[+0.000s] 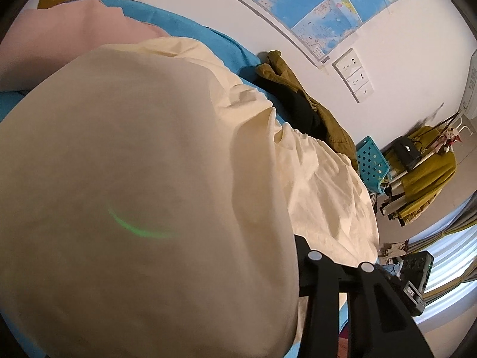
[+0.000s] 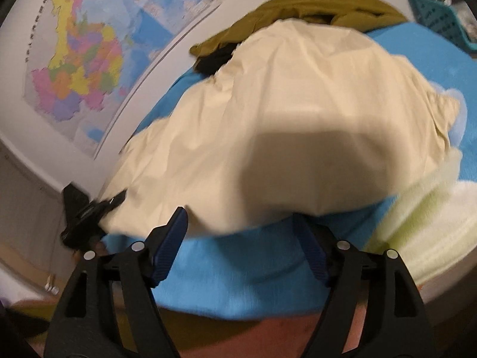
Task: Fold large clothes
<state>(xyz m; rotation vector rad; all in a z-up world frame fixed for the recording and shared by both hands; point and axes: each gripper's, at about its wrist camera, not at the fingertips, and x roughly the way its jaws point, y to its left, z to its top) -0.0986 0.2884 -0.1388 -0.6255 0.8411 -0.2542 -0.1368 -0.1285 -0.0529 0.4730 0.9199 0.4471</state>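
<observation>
A large cream garment [image 2: 268,113] lies spread on a bed with a blue sheet [image 2: 244,271]. My right gripper [image 2: 241,226] is open, its blue-padded fingers [image 2: 171,241] just short of the garment's near edge, holding nothing. My left gripper shows in the right wrist view [image 2: 110,201] at the garment's left corner, shut on the cloth. In the left wrist view the cream garment [image 1: 143,179] drapes over the lens and hides the left fingertips; only one black finger base [image 1: 328,292] shows.
An olive and black clothes pile [image 1: 301,101] [image 2: 298,9] lies at the bed's far side by the wall. A pink pillow [image 1: 74,29], a teal basket [image 1: 371,161], a rack with mustard clothing [image 1: 429,173], wall maps [image 2: 83,59], and a pale green cloth [image 2: 426,226] are around.
</observation>
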